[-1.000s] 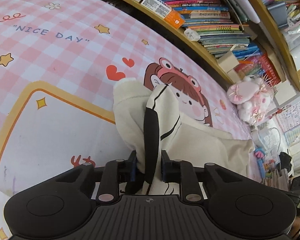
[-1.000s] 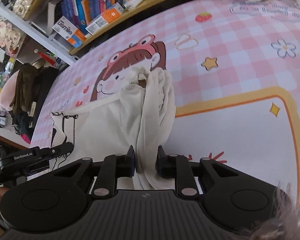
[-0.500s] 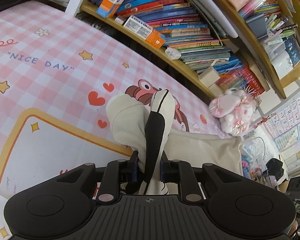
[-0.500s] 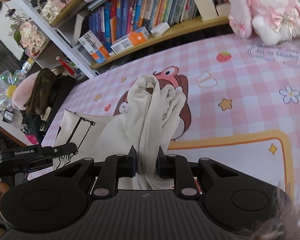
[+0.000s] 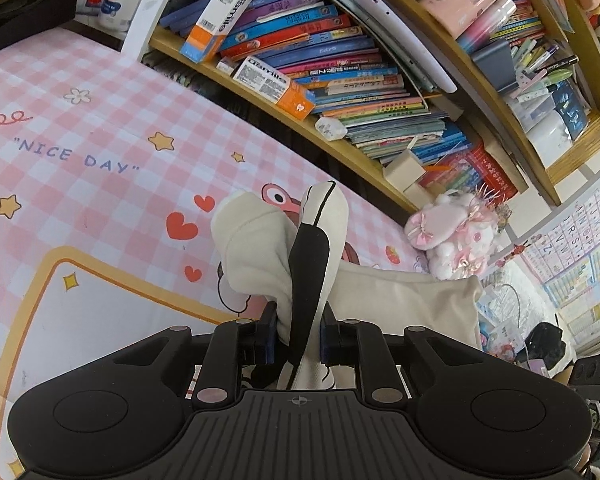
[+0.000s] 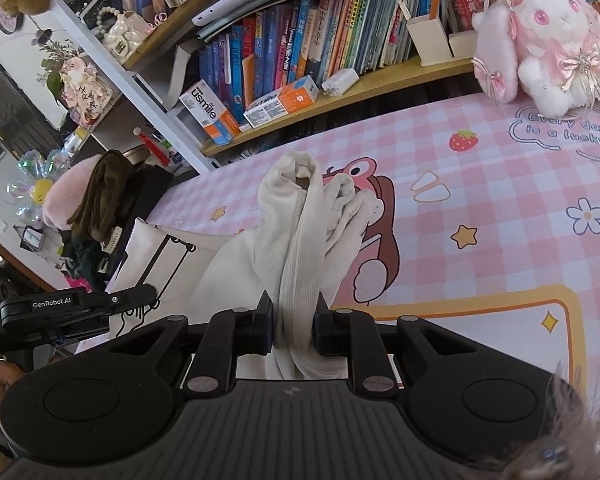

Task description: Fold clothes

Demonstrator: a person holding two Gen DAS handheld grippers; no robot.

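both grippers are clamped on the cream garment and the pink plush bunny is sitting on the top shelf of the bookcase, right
Not quite. Both the left gripper and right gripper are clamped on the cream garment, but the pink plush bunny sits on the checked pink mat, not on the top shelf; the right wrist view shows it.

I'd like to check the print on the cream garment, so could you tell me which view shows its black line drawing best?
The right wrist view: the cream garment spreads flat at left, exposing the black line drawing. The left wrist view shows only a bunched black band of it between the left gripper's jaws.
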